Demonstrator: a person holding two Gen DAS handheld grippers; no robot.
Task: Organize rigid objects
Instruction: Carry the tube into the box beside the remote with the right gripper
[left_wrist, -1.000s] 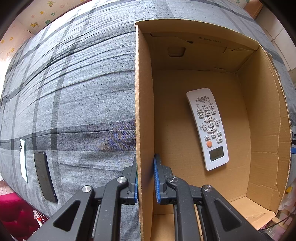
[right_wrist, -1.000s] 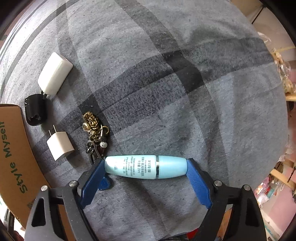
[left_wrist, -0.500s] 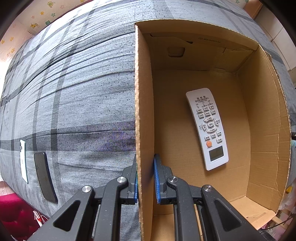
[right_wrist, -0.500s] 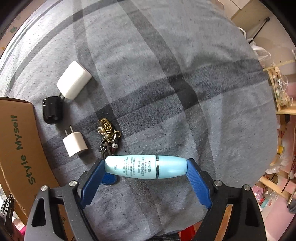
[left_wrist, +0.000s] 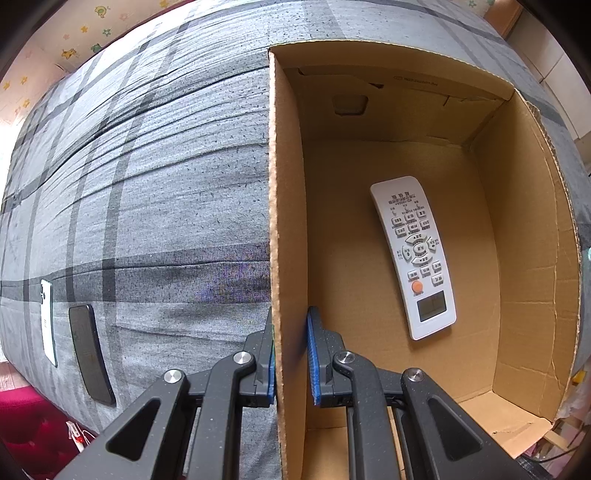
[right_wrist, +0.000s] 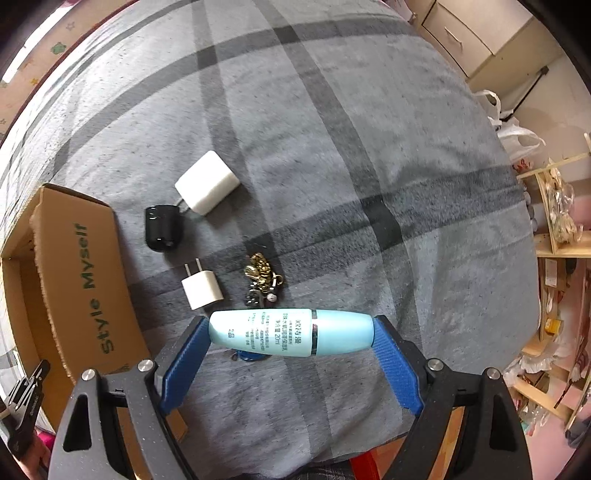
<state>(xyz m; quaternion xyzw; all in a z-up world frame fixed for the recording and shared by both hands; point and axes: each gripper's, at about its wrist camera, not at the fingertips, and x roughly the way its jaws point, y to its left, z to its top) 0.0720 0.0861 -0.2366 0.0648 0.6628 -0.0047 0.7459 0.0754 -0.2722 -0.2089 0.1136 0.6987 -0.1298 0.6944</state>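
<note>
My left gripper (left_wrist: 290, 356) is shut on the left wall of an open cardboard box (left_wrist: 286, 206) that stands on a grey plaid bed. A white remote control (left_wrist: 415, 254) lies on the box floor. My right gripper (right_wrist: 291, 349) is shut on a light blue tube (right_wrist: 291, 332), held end to end above the bed. Below it lie a small white plug adapter (right_wrist: 202, 290), a bunch of keys with a brass charm (right_wrist: 260, 278), a black round object (right_wrist: 163, 228) and a larger white charger (right_wrist: 207, 182). The box (right_wrist: 85, 280) is at the left in the right wrist view.
A white phone (left_wrist: 47, 321) and a black phone (left_wrist: 90, 354) lie on the bed near its left edge. Wooden shelves (right_wrist: 557, 280) and a plastic bag (right_wrist: 513, 125) stand beyond the bed's right side.
My right gripper has risen with the tube and swung left, so the chargers, keys and the box show further right and smaller. The left gripper and box have not moved.
</note>
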